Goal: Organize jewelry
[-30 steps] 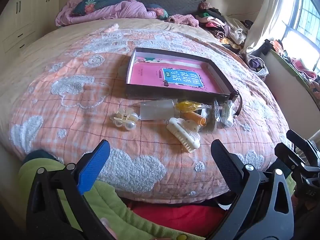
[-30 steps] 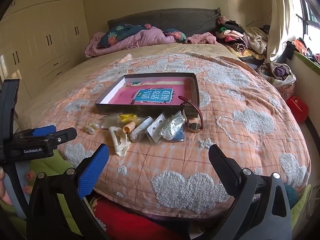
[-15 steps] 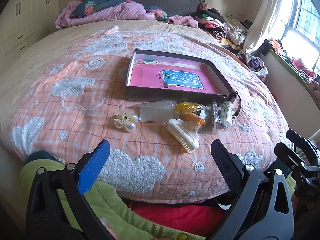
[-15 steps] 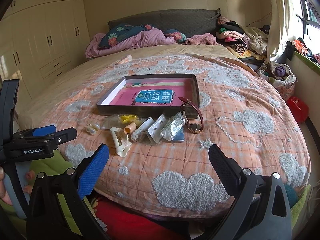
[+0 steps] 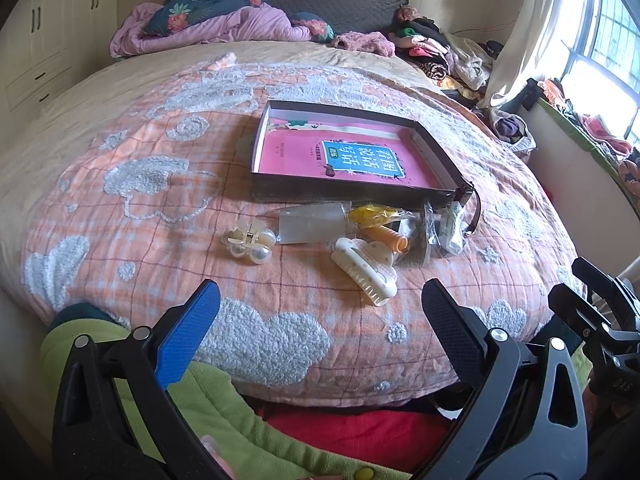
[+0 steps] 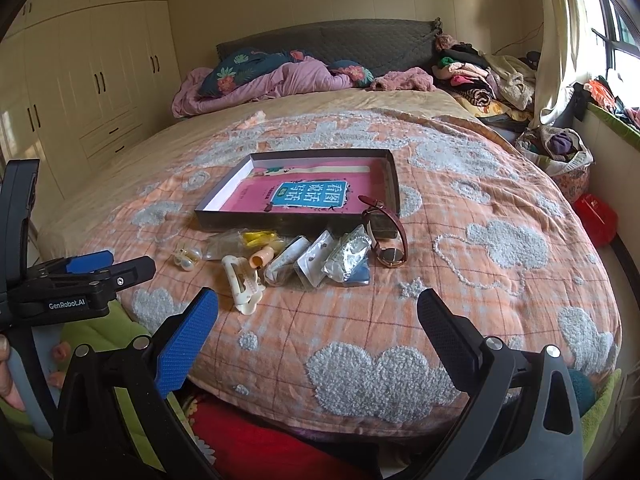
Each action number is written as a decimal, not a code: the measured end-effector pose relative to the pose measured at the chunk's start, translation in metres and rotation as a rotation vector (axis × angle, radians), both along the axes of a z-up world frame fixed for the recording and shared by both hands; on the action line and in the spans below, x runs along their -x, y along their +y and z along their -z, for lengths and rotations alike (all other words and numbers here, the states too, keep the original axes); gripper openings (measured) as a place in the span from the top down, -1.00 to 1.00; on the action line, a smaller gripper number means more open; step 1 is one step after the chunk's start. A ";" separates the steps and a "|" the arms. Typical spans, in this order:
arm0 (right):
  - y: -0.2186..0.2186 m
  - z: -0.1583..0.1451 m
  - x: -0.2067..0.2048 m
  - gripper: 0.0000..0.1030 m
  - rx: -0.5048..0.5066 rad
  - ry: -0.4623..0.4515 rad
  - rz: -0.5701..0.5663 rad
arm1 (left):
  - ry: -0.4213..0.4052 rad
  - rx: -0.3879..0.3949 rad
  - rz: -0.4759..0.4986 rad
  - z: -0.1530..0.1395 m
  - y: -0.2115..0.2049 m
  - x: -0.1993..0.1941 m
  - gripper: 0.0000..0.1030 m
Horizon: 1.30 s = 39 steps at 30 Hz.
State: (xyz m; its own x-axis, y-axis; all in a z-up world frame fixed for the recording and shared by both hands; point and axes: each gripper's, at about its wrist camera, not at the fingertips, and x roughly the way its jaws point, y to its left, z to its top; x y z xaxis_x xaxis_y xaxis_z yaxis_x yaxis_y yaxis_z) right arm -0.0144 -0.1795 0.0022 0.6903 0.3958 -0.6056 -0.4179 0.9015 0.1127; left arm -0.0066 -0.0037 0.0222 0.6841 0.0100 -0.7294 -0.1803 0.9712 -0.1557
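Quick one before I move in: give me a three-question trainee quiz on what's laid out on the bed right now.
1. True or false: the watch lies fully inside the box.
2. Which sits furthest to the left in the row of items: A) pearl hair clip, B) orange curler, C) cream claw clip?
3. What is each gripper holding?

Key
1. False: its strap drapes over the box's near corner, its face rests on the blanket.
2. A.
3. Nothing: left gripper and right gripper are both open.

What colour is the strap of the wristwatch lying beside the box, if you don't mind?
The watch strap is dark reddish-brown, clearest in the right wrist view.
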 end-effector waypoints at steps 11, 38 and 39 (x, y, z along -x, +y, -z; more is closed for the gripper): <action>0.000 0.000 0.000 -0.92 -0.003 0.001 0.000 | -0.003 -0.001 -0.001 -0.001 0.000 0.000 -0.83; 0.006 0.000 -0.032 -0.92 -0.027 0.005 -0.026 | 0.001 0.027 -0.060 0.010 0.042 -0.011 -0.83; 0.005 0.001 -0.035 -0.92 -0.026 0.008 -0.024 | 0.003 0.025 -0.069 0.011 0.046 -0.013 -0.83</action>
